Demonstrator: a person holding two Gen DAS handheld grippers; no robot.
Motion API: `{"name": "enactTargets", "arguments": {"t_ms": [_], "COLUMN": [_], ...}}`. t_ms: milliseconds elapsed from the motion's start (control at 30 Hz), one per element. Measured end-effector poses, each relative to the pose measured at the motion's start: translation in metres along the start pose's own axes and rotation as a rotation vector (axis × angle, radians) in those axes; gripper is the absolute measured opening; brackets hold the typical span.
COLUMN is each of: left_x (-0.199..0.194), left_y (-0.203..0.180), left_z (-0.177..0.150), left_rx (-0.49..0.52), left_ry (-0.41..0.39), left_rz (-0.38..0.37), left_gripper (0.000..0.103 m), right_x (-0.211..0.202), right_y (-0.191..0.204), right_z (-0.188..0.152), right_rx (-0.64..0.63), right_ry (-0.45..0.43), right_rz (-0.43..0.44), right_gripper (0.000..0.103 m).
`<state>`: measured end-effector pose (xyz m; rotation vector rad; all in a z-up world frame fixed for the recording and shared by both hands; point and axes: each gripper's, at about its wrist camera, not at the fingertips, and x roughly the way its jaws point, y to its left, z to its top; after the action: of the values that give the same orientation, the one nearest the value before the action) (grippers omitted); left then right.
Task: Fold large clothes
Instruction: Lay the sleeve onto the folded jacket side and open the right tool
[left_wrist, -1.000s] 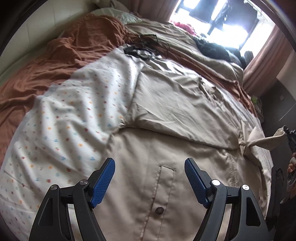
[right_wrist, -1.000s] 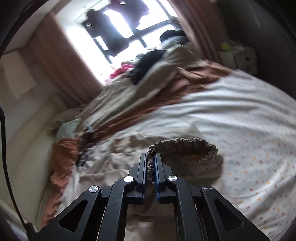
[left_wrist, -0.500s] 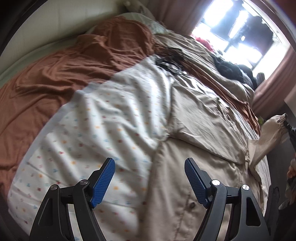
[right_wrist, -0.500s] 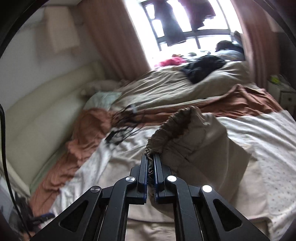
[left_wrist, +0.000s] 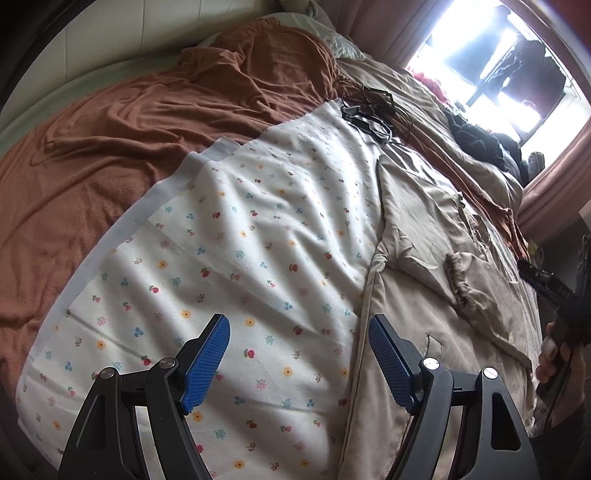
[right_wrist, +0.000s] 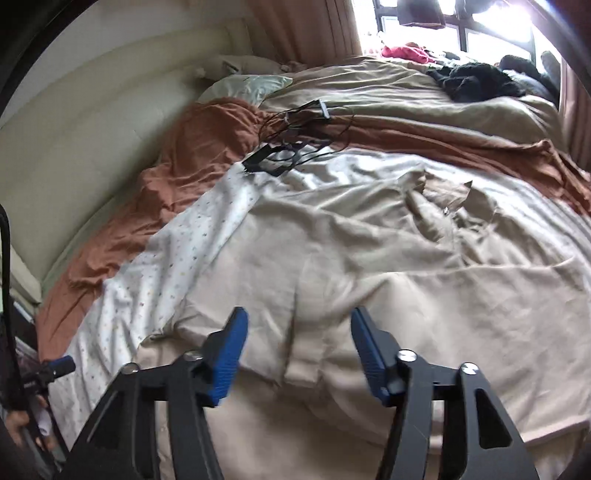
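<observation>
Left wrist view: left gripper (left_wrist: 299, 354), lower centre, jaws wide apart, nothing held.
Right wrist view: right gripper (right_wrist: 297, 350), lower centre, jaws wide apart, nothing held.
Garment: large beige cloth jacket (right_wrist: 369, 258) spread across frame centre; right half of left wrist view (left_wrist: 424, 229).
Support: white flower-print sheet (left_wrist: 240, 240) beneath garment.
Surroundings: rust-brown blanket (left_wrist: 110, 129) upper left; black cables (right_wrist: 291, 147) upper centre.

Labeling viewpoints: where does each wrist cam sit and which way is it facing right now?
Left wrist: on the left gripper, open, looking across the floral sheet toward the window; the right gripper and its hand show at the right edge.
Right wrist: on the right gripper, open, above the beige garment, facing the headboard; the left gripper shows at the left edge.
Shared: garment, sheet, black cables.
</observation>
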<state>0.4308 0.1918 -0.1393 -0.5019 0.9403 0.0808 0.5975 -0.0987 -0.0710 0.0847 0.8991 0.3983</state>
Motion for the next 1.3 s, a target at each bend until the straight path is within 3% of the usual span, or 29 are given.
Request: {"name": "enactTargets", "arguments": {"t_ms": [100,333,767,933,1100,1267,1300], "left_x": [0.002,0.008,0.061,0.091,0.13,0.165,0.173], "left_y": [-0.007,-0.057,-0.178,-0.221,-0.251,-0.272,-0.274], "left_z": [0.001,0.009,-0.002,-0.005,-0.011,-0.012,-0.011], "left_rx": [0.017,0.107,0.264,0.31,0.34,0.362,0.361], "left_ry": [0.003,-0.003,0.091,0.145,0.211,0.242,0.253], "left_rz": [-0.006,-0.074,-0.192,-0.199,-0.178,-0.136,-0.128], "left_gripper": [0.079,0.079,0.076,0.075,0.054,0.047,0.042], "right_x": [-0.007,-0.046,-0.124,-0.138,-0.135,-0.129,-0.127], "right_y": [-0.027,-0.106,-0.269,-0.317,-0.347,-0.359,-0.361], "right_z": [-0.012,-0.047,-0.123,-0.151,-0.165,-0.169,-0.168], "right_rx": [0.074,0.172,0.292,0.336,0.383,0.412,0.414], "right_ry": [0.02,0.006,0.048,0.093,0.123,0.111,0.109], "right_rz": [0.023,-0.071,-0.431,-0.499,-0.505,-0.473,-0.471], "right_gripper": [0.062,0.062,0.062,0.062,0.062,0.062,0.062]}}
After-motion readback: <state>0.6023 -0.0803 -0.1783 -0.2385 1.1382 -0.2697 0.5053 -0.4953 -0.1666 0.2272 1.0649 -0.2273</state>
